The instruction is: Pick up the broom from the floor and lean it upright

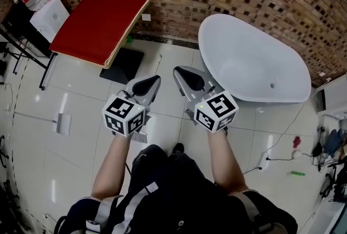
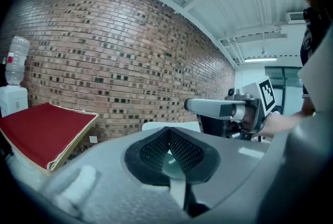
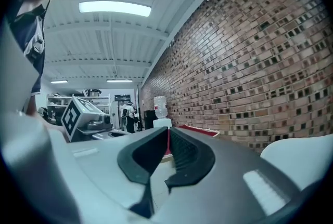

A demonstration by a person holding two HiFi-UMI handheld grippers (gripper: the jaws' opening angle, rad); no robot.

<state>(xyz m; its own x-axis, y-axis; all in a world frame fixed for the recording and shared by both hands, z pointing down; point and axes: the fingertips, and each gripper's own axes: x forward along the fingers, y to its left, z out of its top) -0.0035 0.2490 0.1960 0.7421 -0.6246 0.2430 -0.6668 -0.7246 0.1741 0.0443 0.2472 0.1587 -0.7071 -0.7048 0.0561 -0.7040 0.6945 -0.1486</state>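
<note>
Broom (image 1: 60,122): I see it lying flat on the tiled floor (image 1: 81,162), far to my left and well apart from both grippers.
Left gripper (image 1: 155,81): jaws pressed together, nothing between them.
Right gripper (image 1: 179,72): jaws pressed together too, empty, just beside the left one and near the white bathtub (image 1: 244,59).

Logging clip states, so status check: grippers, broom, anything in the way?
Left gripper, right gripper: both shut, empty. Broom lying flat on floor at left, untouched. Nothing seen between; bathtub off to right.
</note>
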